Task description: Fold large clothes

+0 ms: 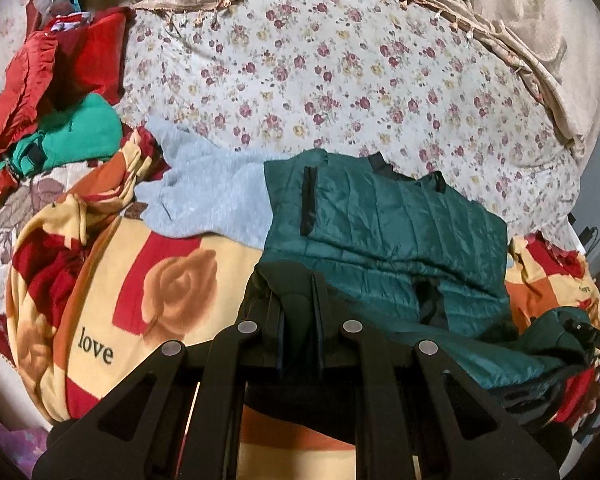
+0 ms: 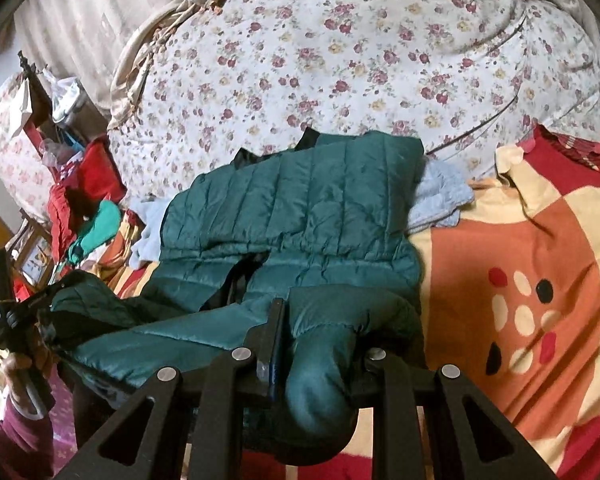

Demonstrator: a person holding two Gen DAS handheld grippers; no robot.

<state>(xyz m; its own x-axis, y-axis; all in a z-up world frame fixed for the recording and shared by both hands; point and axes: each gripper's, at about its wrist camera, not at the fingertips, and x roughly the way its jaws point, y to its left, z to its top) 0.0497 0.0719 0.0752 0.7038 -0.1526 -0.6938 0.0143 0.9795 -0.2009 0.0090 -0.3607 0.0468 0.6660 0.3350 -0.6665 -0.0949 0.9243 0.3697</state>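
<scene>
A dark green quilted jacket lies spread on the bed, collar towards the floral quilt. My left gripper is shut on the jacket's near hem, with dark lining bunched between its fingers. At the right edge of the left wrist view my right gripper holds the other end of the same hem. In the right wrist view the jacket fills the middle, and my right gripper is shut on a thick green fold that covers its right finger. The left gripper, held by a hand, grips the hem at far left.
A grey-blue sweater lies under the jacket's left side. An orange, red and cream blanket covers the near bed, and a floral quilt lies beyond. Red and green clothes are piled at the left.
</scene>
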